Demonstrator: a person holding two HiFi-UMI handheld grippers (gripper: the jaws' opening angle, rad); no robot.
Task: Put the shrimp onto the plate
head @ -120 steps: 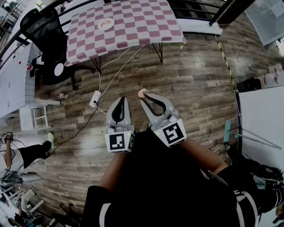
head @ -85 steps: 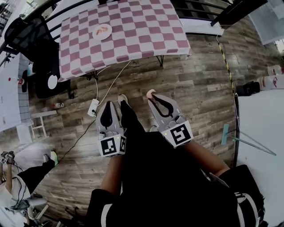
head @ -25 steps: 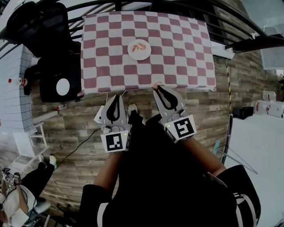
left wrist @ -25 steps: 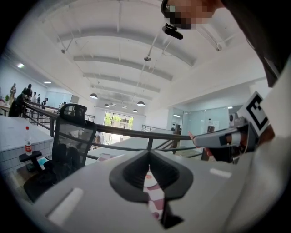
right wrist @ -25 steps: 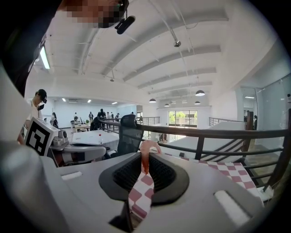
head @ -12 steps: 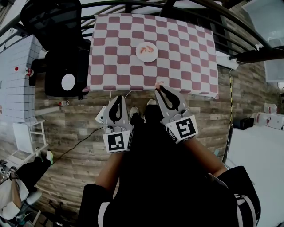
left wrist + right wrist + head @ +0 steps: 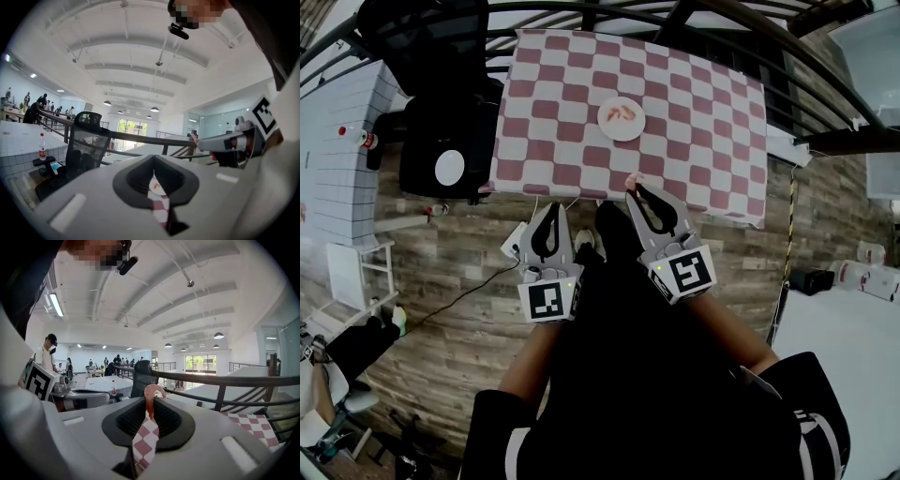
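The gap to the table (image 7: 567, 98) is being closed: a few seconds back it was being seen far off across the wooden floor (image 7: 459, 319), and now its near edge is being met just beyond the tips of both tools. Throughout this approach the shrimp (image 7: 629, 178) is being kept pinched at the very tip of the right hand-held gripper (image 7: 635, 187). In the right gripper view the pink curl (image 7: 151, 397) is being squeezed between narrowly parted jaws, with most of it sticking out above them. The left hand-held gripper (image 7: 548, 206) is being carried alongside on the left with its jaws together and nothing between them; only the checked cloth (image 7: 159, 208) is being glimpsed through the slit. The plate (image 7: 623, 133) is lying farther in on the table, slightly left of the right tool's line, well apart from the held shrimp, and some orange pieces (image 7: 622, 113), probably other shrimp, are already resting on it. The carrying stage is therefore being judged as nearly over. What is left is a reach over the near edge to the plate, a lowering of the tip, and an opening of the jaws. Care is being called for so that the shrimp is being released over the plate and not onto the cloth beside it.
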